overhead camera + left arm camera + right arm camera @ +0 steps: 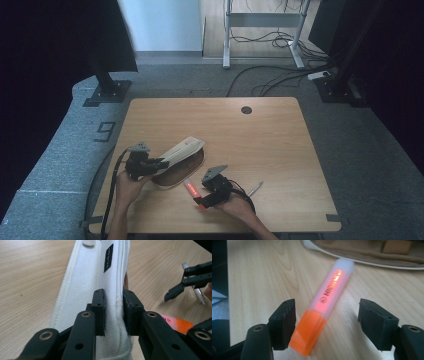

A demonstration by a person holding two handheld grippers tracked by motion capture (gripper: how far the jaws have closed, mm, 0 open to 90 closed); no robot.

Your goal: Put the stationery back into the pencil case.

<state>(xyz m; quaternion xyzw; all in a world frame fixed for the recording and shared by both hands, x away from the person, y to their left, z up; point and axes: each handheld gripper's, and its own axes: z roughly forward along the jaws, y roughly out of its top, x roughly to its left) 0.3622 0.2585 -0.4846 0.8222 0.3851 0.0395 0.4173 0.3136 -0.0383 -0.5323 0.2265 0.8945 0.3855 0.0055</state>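
closing in on the orange highlighter (322, 307) beside the pouch (181, 149)

left gripper (113, 311) clamped on pouch flap; right gripper (327, 322) open, straddling highlighter untouched. best centred, squeezed squarely, then lifted.

Two black hand-held claws, bare forearms.
Left claw (159, 162) and right claw (199, 203): grey triangular top plates, brass-ringed pivots, trailing black cables.

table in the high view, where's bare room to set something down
The table's far half, from the cable hole back toward the pouch, is bare, as is the right side beyond the pen. The near middle is crowded: pouch, orange highlighter, pen and both grippers.
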